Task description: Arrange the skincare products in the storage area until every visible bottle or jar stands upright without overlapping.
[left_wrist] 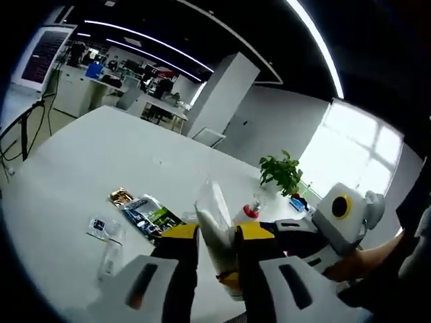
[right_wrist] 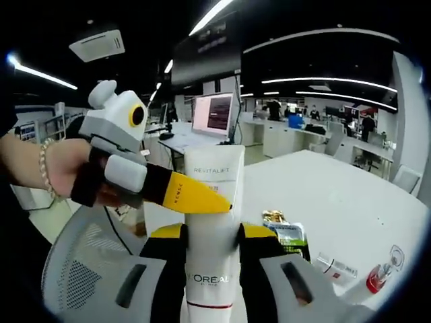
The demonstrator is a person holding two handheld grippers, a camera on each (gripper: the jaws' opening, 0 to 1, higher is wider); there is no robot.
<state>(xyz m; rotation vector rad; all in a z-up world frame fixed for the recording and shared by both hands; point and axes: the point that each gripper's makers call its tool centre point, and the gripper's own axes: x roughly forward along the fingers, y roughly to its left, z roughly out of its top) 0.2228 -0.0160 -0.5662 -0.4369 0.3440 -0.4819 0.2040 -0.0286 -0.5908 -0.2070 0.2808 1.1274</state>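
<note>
In the left gripper view, the left gripper (left_wrist: 217,245) has its yellow-tipped jaws clamped on the white plastic skincare tube (left_wrist: 215,219), held above the white table (left_wrist: 81,168). In the right gripper view, that gripper reaches in from nine o'clock in a person's hand (right_wrist: 64,168), while the right gripper (right_wrist: 210,245) grips the tube's lower body at six o'clock. Flat sachets (left_wrist: 145,215) lie on the table; a green potted plant (left_wrist: 281,173) stands at two o'clock in an open-plan office.

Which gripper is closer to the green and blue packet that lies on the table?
Neither clearly: both grippers are shut on the same white tube, raised above the table. The left gripper and right gripper meet there, away from the green and blue packet.
</note>
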